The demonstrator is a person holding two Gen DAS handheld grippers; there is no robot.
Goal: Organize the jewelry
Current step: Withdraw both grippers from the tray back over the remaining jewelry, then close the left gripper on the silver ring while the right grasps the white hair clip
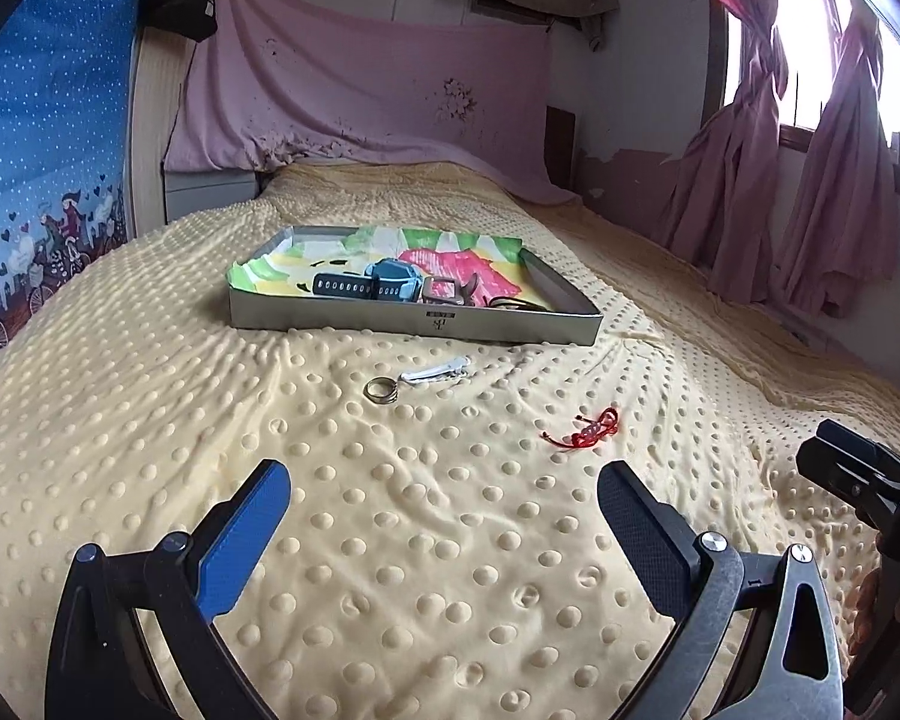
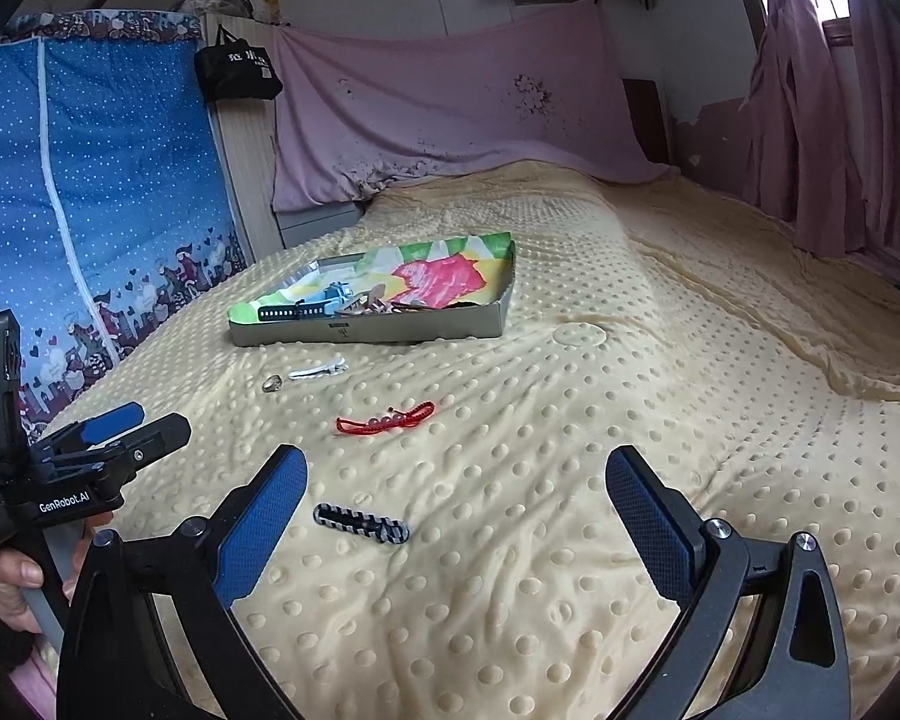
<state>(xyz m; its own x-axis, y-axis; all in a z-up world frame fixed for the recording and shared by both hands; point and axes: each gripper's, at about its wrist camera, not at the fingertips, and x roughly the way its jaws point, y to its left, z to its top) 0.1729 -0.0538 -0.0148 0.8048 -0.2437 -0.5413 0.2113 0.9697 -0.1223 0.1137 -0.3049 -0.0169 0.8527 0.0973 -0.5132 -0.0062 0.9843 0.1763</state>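
Bed: a yellow dotted blanket (image 2: 570, 480) covers the whole surface and carries every item; broad bare stretches lie to the right of the tray and in front of both grippers.
Surroundings: a pink sheet (image 1: 360, 96) hangs behind the bed, pink curtains (image 1: 834, 180) hang at its right edge, and a blue dotted wardrobe cover (image 2: 120, 180) stands at the left.
Tray: one shallow grey metal tray (image 1: 414, 321) sits mid-bed, well ahead of both grippers, lined with a colourful paper (image 2: 444, 276).
In the tray: one blue watch with a dark strap (image 1: 372, 283), one brown buckle piece (image 1: 447, 291), and some dark bits at the right that are too small to name.
Left gripper (image 1: 444, 501): wide open, gripping nothing, touching nothing, hovering above bare blanket.
Right gripper (image 2: 456, 483): wide open, empty, above the blanket; its left finger is near the checked clip but apart from it.
Loose on blanket, four items: one black-and-white checked hair clip (image 2: 361, 523) nearest the right gripper; one red cord bracelet (image 2: 387, 417) between grippers and tray; one white hair clip (image 1: 437, 371) near the tray's front wall; one metal ring (image 1: 380, 390) just beside the white clip.
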